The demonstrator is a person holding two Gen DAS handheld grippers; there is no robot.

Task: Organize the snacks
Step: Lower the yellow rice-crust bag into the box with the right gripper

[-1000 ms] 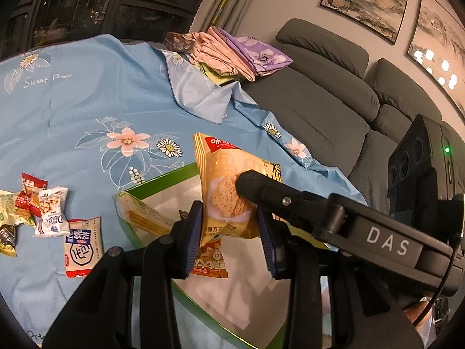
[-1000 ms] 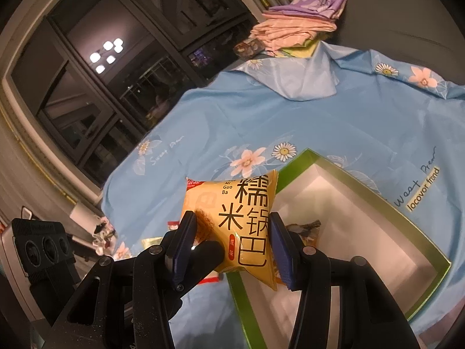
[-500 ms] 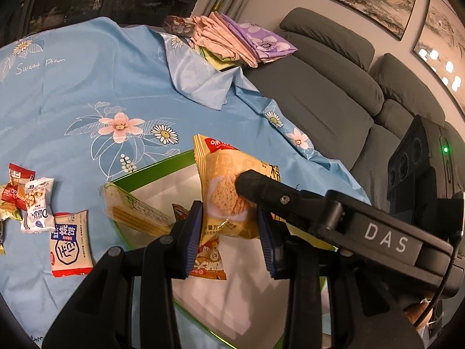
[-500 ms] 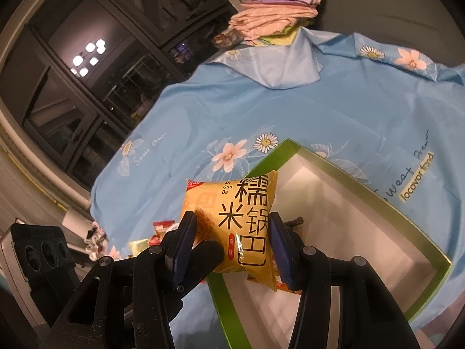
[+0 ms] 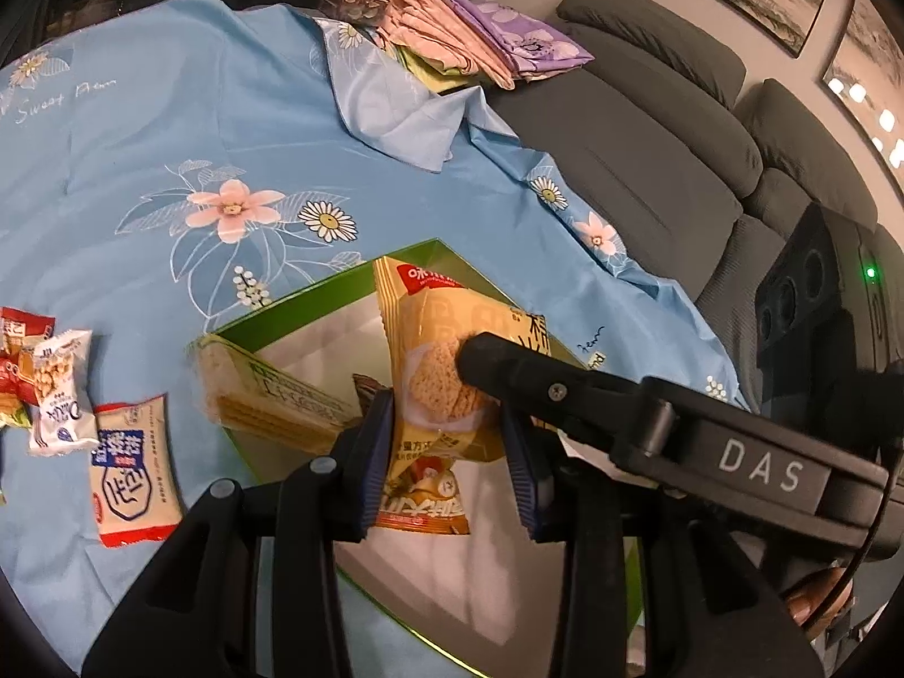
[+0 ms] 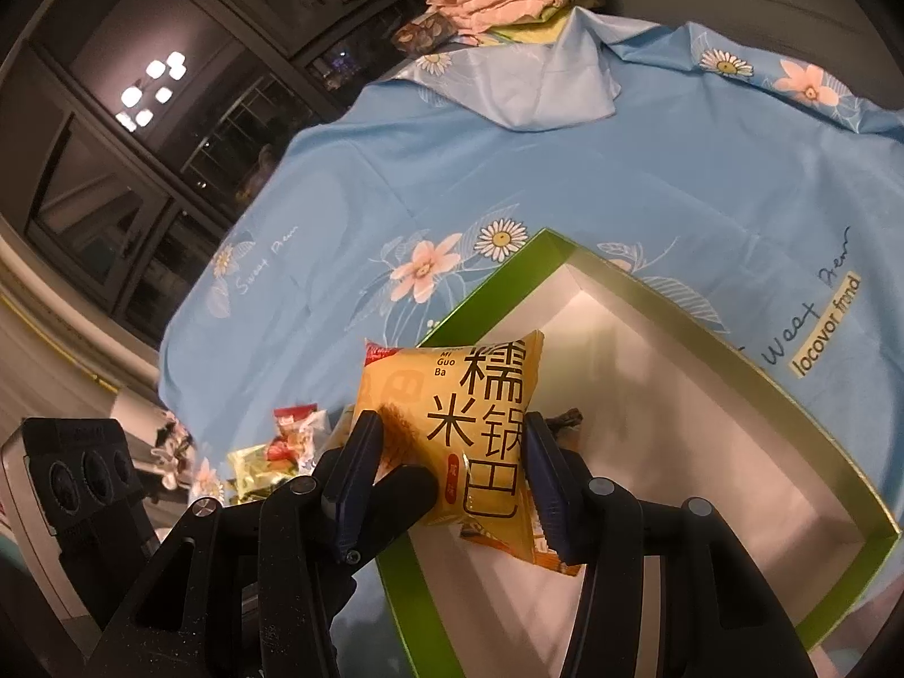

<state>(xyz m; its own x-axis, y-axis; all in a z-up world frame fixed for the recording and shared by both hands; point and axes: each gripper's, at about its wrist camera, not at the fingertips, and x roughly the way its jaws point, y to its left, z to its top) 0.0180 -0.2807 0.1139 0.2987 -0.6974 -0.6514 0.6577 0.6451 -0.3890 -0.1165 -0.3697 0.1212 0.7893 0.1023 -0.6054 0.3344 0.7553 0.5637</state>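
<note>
Grippers fill the bottom of both views. In the right wrist view the right gripper (image 6: 449, 472) pinches a yellow rice-cracker packet (image 6: 452, 424) at its sides, both blue pads pressed to the wrapper, the packet upright at lower centre over the near corner of the green box (image 6: 706, 333). The left gripper's tip pokes in from the lower left, against the packet's lower left corner.

In the left wrist view the left gripper (image 5: 446, 455) stands partly spread around the same packet (image 5: 446, 373) — its left pad meets the wrapper's lower edge, while the right pad appears clear of it, so a firm pinch cannot be told. The right gripper's black finger (image 5: 542, 384) crosses from the right and lies on the packet's face.

Inside the box (image 5: 294, 311), just behind the pads, lie an orange packet (image 5: 424, 497) and a wafer pack (image 5: 265, 395) leaning on the left wall. At the left edge, loose snacks (image 5: 62, 395) sit on the blue cloth (image 5: 169, 141) — outside the box. Farther off, folded cloths (image 5: 480, 39) top the frame, with a grey sofa (image 5: 650, 141) at upper right.
</note>
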